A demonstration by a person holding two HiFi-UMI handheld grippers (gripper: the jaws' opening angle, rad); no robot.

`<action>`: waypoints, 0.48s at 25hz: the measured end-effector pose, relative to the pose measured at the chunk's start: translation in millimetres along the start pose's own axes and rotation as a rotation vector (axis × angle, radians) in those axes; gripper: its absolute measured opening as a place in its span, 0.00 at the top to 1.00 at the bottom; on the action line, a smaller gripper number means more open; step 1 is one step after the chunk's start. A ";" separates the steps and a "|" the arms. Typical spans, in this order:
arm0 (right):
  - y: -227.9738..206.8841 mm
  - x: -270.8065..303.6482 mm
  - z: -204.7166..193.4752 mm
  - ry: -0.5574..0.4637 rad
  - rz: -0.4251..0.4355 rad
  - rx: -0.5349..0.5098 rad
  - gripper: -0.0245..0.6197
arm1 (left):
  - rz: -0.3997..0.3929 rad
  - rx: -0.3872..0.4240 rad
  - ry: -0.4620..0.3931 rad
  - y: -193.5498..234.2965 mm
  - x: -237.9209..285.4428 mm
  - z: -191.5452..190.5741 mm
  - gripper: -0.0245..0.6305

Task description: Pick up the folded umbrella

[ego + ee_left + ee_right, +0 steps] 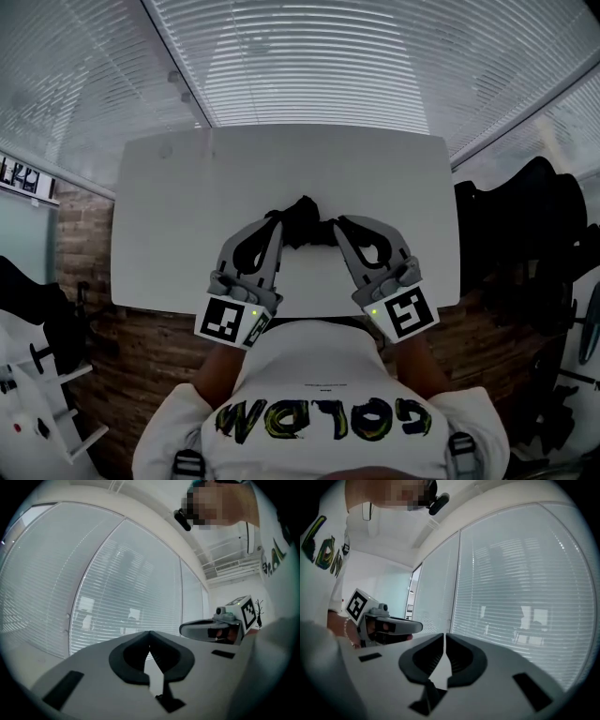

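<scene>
The folded umbrella (302,218) is a small black bundle on the white table (187,206), near its front edge. In the head view my left gripper (276,225) points at the umbrella's left side and my right gripper (337,226) at its right side, tips close beside it. Seen from the left gripper view, the left gripper (149,633) has its jaw tips together with nothing between them. The right gripper (444,635) is likewise shut and empty in the right gripper view. Neither gripper view shows the umbrella.
Window blinds (309,56) run behind the table. A black chair (525,244) stands at the right, a white rack (37,375) at the lower left. Each gripper shows in the other's view: the right gripper (220,627) and the left gripper (384,624).
</scene>
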State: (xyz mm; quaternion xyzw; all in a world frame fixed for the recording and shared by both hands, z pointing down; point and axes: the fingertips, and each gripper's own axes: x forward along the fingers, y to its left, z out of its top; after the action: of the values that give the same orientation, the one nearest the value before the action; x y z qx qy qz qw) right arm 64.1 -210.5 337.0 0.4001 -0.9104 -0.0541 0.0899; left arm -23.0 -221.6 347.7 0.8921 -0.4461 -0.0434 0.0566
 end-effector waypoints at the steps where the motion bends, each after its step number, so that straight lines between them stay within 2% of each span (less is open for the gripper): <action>1: 2.0 3.7 -6.0 0.022 0.008 -0.009 0.92 | 0.002 -0.004 0.002 2.0 -1.2 -1.2 0.95; 5: 10.3 18.4 -35.0 0.126 0.039 -0.047 0.88 | 0.006 -0.014 0.004 8.7 -5.0 -5.7 0.95; 12: 22.0 45.2 -81.6 0.242 0.094 -0.073 0.80 | 0.021 -0.026 0.005 19.8 -8.4 -10.1 0.95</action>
State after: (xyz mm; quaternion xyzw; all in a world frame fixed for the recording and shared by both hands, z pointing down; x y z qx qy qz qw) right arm 35.2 -231.2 426.0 0.3570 -0.9081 -0.0342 0.2161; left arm -42.3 -226.0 360.6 0.8868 -0.4545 -0.0462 0.0699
